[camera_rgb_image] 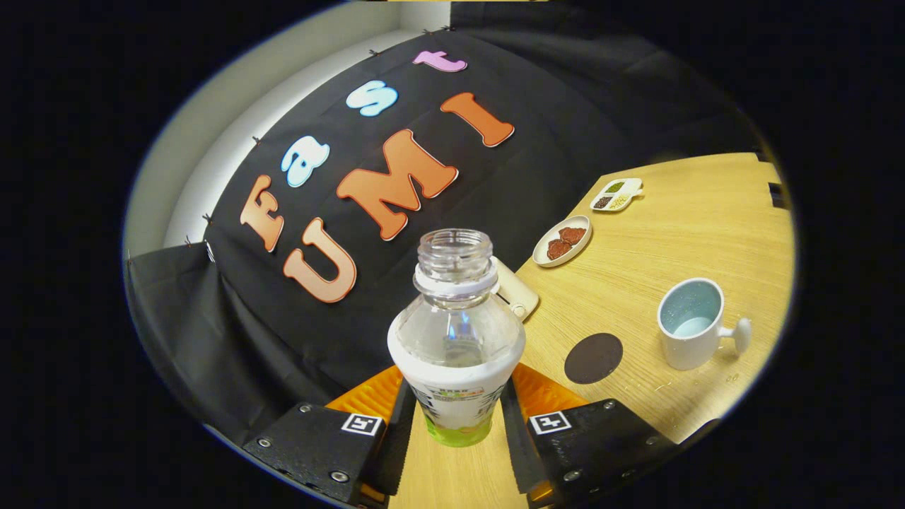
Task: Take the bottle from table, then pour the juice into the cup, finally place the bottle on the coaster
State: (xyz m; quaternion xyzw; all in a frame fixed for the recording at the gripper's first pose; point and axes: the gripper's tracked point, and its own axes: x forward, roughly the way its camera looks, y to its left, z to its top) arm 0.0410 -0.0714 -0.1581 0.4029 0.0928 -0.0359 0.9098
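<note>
Between the tool's (456, 417) fingers sits the bottle (456, 339) (uncapped), clamped from both sides.

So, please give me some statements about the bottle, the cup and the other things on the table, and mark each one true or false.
1. The tongs are shut on the bottle, one finger on each side. True.
2. The bottle has its cap on. False: its neck is open, with no cap.
3. The cup stands upright on the table, with its handle turned away from the bottle. True.
4. The bottle stands on the coaster. False: the dark round coaster is bare, between the bottle and the cup.
5. The oval plate holds reddish-brown pieces. True.
</note>
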